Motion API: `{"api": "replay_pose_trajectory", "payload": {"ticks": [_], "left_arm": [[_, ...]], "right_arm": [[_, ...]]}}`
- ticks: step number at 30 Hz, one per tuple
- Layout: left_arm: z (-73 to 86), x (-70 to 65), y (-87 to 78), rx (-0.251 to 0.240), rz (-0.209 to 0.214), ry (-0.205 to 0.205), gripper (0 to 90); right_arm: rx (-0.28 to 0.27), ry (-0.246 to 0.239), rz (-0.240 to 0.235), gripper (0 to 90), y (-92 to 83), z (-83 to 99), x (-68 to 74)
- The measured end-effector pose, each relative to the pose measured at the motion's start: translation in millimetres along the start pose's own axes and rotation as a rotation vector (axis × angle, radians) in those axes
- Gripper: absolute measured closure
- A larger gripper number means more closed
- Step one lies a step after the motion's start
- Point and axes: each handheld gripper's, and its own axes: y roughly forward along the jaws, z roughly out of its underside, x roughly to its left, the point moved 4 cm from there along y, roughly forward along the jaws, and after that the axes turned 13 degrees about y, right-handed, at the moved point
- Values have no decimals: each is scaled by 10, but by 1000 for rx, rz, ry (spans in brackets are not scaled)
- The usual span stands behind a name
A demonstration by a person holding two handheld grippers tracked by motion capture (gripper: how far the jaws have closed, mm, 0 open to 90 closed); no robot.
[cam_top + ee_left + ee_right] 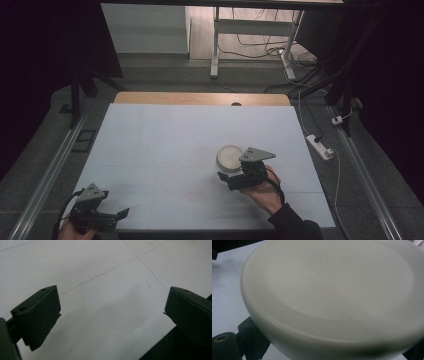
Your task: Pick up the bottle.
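Note:
A white round container with a smooth flat lid stands on the white table, right of centre. My right gripper is held by a hand at the container's near side. Its jaws stand wide apart on either side of the container. One black finger shows low at the left under the lid's rim. Whether the jaws touch the container is hidden. My left gripper hovers at the table's near left corner. It is open over bare table.
The table's front edge runs just under the left gripper's right finger. Beyond the far wooden edge stand a white desk frame and loose cables. A power strip lies on the floor to the right.

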Motion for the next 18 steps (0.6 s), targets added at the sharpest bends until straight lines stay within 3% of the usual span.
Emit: {"api": "replay_pose_trajectory", "payload": {"ticks": [18], "left_arm": [[2,12,1,0,4,-7,8]], "right_arm": [[16,-42,-56,64,241,-98,273]]}}
